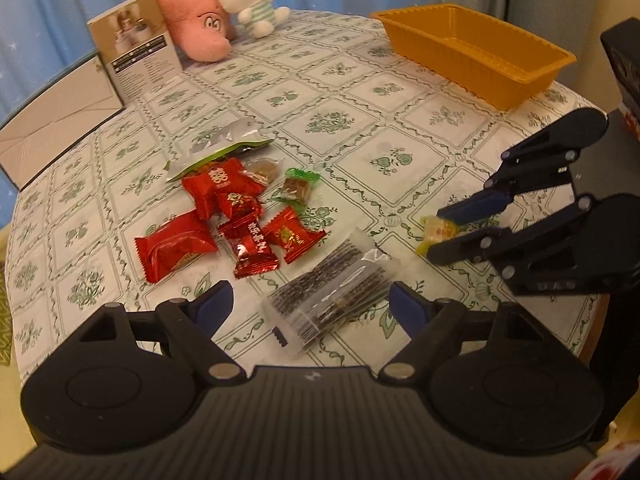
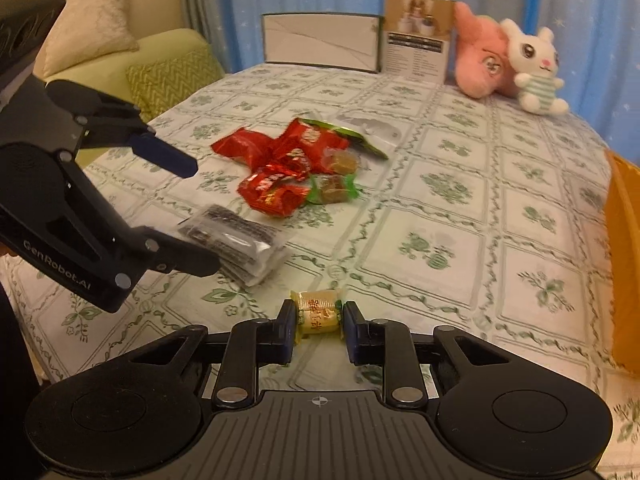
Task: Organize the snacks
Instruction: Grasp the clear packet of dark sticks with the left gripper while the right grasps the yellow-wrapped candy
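Right gripper (image 2: 319, 322) clamped on a yellow wrapped candy (image 2: 318, 312) just over the tablecloth (image 2: 460, 240); left gripper (image 1: 310, 306) spread wide around (not touching) the clear packet of dark sticks (image 1: 328, 292).

Right gripper (image 2: 319, 326) fingers (image 2: 286, 330) clamp yellow candy (image 2: 318, 314) above tablecloth (image 2: 460, 240).

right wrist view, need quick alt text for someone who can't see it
The right tongs pinch a yellow wrapped candy just above a green-patterned tablecloth. To the left, the open left tongs straddle a clear packet of dark sticks, with red-wrapped snacks piled behind.
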Tool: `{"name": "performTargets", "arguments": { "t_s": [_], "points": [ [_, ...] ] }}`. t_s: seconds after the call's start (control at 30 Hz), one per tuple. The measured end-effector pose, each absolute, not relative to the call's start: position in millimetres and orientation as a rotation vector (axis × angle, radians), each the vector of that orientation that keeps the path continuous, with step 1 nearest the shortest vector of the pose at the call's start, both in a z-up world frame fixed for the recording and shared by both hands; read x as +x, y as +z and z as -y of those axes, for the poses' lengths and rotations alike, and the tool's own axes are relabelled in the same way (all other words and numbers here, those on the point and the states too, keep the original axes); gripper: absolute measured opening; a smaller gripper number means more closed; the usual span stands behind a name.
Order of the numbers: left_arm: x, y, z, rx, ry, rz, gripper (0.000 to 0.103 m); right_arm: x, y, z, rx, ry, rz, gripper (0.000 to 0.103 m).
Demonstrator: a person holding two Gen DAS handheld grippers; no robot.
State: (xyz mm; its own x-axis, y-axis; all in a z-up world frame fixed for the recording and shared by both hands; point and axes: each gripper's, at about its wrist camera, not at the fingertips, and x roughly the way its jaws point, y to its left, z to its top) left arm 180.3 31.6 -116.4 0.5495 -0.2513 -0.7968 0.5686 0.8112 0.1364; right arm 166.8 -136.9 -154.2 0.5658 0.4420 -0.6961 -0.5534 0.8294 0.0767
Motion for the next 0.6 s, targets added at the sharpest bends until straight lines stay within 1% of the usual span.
{"name": "performTargets", "arguments": {
  "t_s": [0.07, 0.13, 0.2, 0.37, 0.5, 0.6],
  "points": [
    [182, -119, -28, 0.424, -0.518, -0.865, 0.080, 165, -152, 145, -0.136, 0.563, -0.771, 0.025],
    [185, -121, -25, 0.448, -0.531, -0.870, 0.076, 163, -150, 152, -0.116, 0.537, -0.772, 0.025],
    [187, -123, -22, 0.476, -0.550, -0.874, 0.069, 162, -149, 161, -0.098, 0.503, -0.773, 0.025],
    [196, -129, -16, 0.536, -0.599, -0.891, 0.066, 161, -148, 176, -0.062, 0.459, -0.781, 0.025],
    [201, -132, -13, 0.523, -0.596, -0.928, 0.053, 162, -146, 178, -0.048, 0.447, -0.780, 0.025],
    [201, -132, -14, 0.471, -0.567, -0.959, 0.046, 161, -145, 179, -0.041, 0.441, -0.778, 0.025]
  ]
}}
